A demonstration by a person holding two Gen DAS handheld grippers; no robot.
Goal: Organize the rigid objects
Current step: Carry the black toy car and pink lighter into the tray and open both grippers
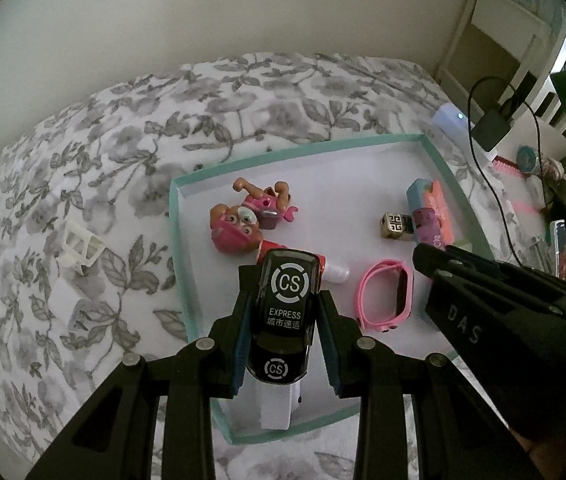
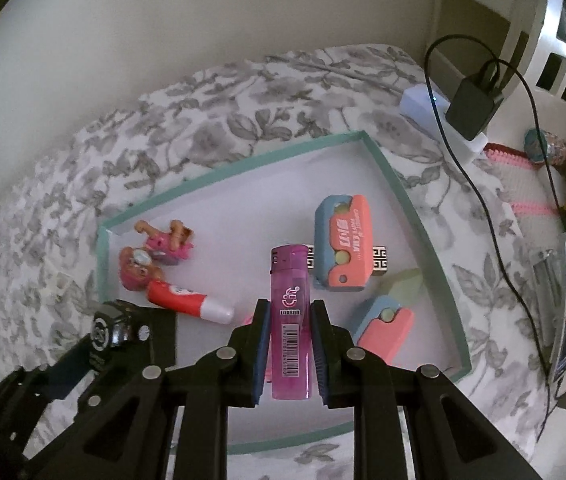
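A shallow teal-rimmed tray (image 1: 179, 248) (image 2: 411, 208) lies on the floral bedspread. My left gripper (image 1: 283, 300) is shut on a black toy van (image 1: 285, 312) marked "CS EXPRESS", held over the tray's near part. My right gripper (image 2: 290, 320) is shut on a purple lighter (image 2: 289, 320), also above the tray. In the tray lie a pink dog figure (image 1: 243, 216) (image 2: 155, 256), a red-and-white tube (image 2: 187, 300), a pink watch band (image 1: 387, 296), a patterned cube (image 1: 395, 226) and blue-and-coral toy blocks (image 2: 343, 248).
A white plastic piece (image 1: 81, 246) lies on the bedspread (image 1: 83, 160) left of the tray. To the right are a white power strip (image 2: 423, 108) with a black charger (image 2: 473, 104) and cable, plus clutter on a side surface. A wall stands behind.
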